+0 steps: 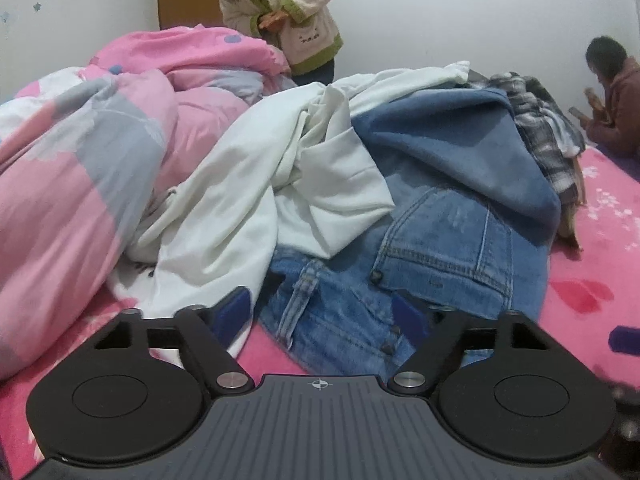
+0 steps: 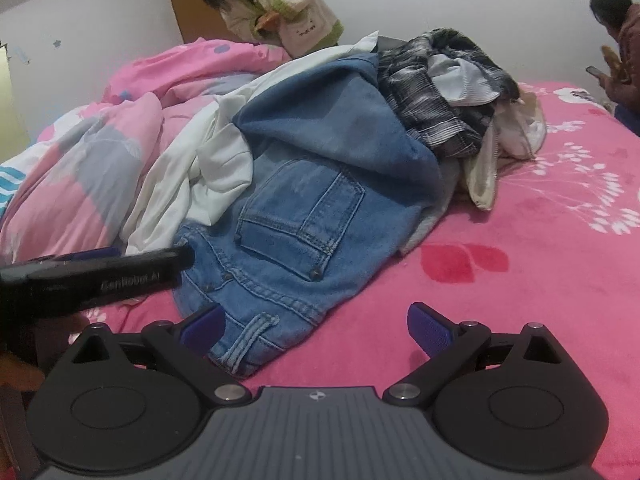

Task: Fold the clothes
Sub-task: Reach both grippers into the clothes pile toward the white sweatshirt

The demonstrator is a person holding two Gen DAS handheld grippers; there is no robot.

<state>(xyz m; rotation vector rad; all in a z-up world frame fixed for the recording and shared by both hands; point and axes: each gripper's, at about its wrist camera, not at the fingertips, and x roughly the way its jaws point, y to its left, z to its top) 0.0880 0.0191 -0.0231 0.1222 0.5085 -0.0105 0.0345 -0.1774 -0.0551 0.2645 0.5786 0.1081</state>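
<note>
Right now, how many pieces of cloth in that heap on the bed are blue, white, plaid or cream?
Blue: 2, the denim jeans and a blue fleece garment.
White: 1, a white garment; it may be more than one piece.
Plaid: 1, a grey plaid shirt.
Cream: 1, a cream piece.
Total: 5

White top (image 1: 224,200) and blue fleece (image 1: 460,148) are covering most of the jeans (image 1: 440,248). Seated person (image 2: 618,40) is getting cropped by the frame edge, phone (image 2: 595,71) too tiny to read.
</note>
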